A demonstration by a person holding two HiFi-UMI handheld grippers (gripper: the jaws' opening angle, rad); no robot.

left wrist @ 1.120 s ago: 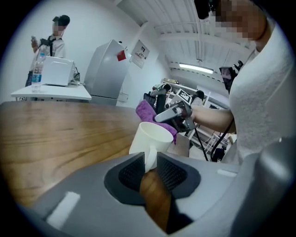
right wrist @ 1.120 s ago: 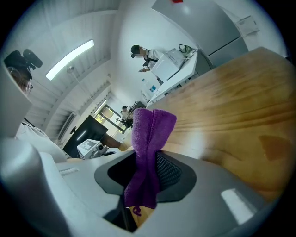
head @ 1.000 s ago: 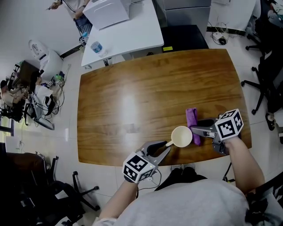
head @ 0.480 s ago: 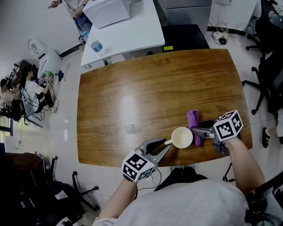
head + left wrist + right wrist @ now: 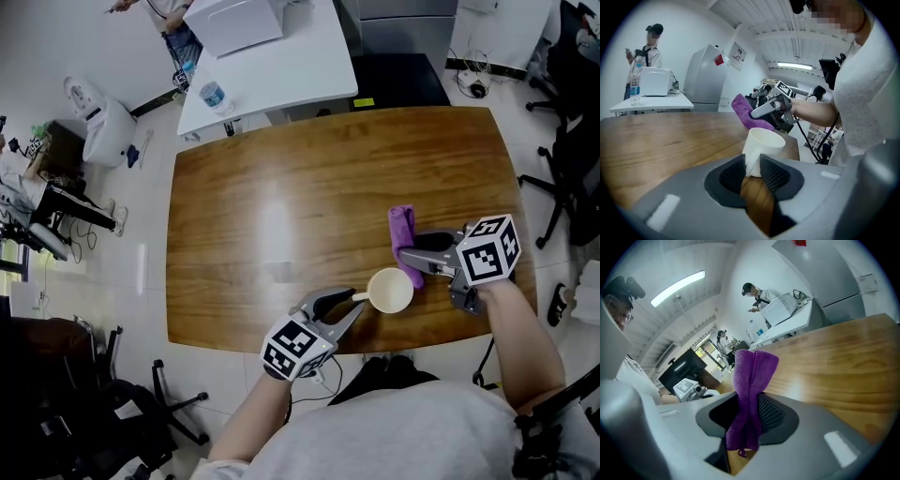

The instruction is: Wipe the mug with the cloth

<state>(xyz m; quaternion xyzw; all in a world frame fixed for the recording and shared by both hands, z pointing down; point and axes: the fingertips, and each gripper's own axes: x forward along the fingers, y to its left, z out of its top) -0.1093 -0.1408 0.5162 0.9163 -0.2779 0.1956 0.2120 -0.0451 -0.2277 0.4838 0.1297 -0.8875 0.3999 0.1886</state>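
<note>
A cream mug (image 5: 389,290) stands near the front edge of the wooden table (image 5: 281,206). My left gripper (image 5: 356,302) is shut on its handle; in the left gripper view the pads (image 5: 774,174) pinch the handle under the mug (image 5: 761,145). Those jaws have just been opening slightly, with the handle still between them. My right gripper (image 5: 405,253) is shut on a purple cloth (image 5: 403,225), held just right of the mug. In the right gripper view the cloth (image 5: 750,385) sticks up out of the right gripper (image 5: 749,412). The left gripper view shows that cloth (image 5: 747,114) behind the mug.
A white table (image 5: 281,56) with a water bottle (image 5: 214,97) and a white box stands beyond the wooden one. Office chairs (image 5: 572,141) stand at the right. A person (image 5: 649,44) stands by the white table. Equipment clutters the floor at the left.
The right gripper has lifted the purple cloth off the table beside the mug and carried it a little further back. The mug and the left gripper have barely moved.
</note>
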